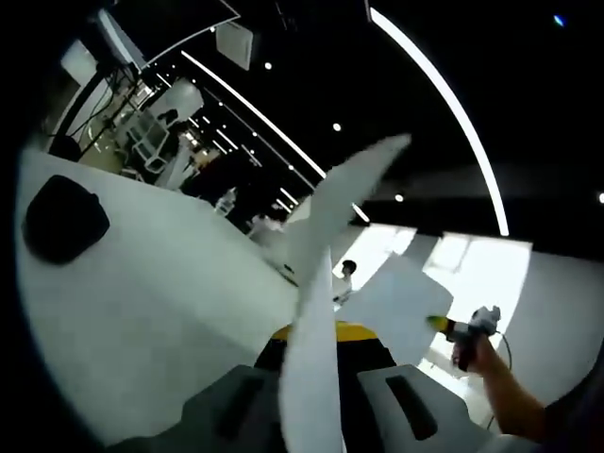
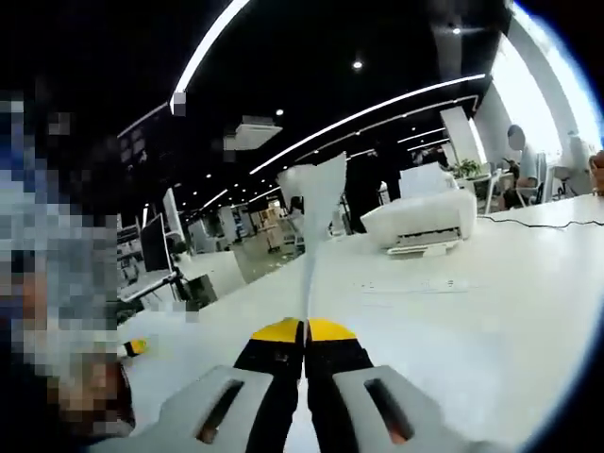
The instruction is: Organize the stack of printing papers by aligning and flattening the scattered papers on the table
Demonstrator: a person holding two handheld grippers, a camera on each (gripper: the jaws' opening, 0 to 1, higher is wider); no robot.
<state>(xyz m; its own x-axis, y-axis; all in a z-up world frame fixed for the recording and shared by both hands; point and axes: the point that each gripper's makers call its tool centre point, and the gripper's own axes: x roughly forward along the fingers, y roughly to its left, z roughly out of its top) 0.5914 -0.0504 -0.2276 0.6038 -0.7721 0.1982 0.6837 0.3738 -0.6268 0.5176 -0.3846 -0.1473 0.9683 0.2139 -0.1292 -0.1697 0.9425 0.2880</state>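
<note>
In the left gripper view, a black object (image 1: 64, 219) lies on the white bench (image 1: 170, 311) at nine o'clock. The left hand-held gripper (image 1: 311, 332) pinches a sheet of paper (image 1: 326, 236) rising toward one o'clock; another sheet (image 1: 401, 302) hangs at four o'clock. In the right gripper view, the right hand-held gripper (image 2: 304, 326) clamps a paper (image 2: 316, 203) edge-on; a white printer (image 2: 420, 219) sits at two o'clock.

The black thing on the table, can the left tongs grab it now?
Probably not yet. The left tongs are shut on a paper sheet, and the black thing lies off to the side on the white table.
</note>
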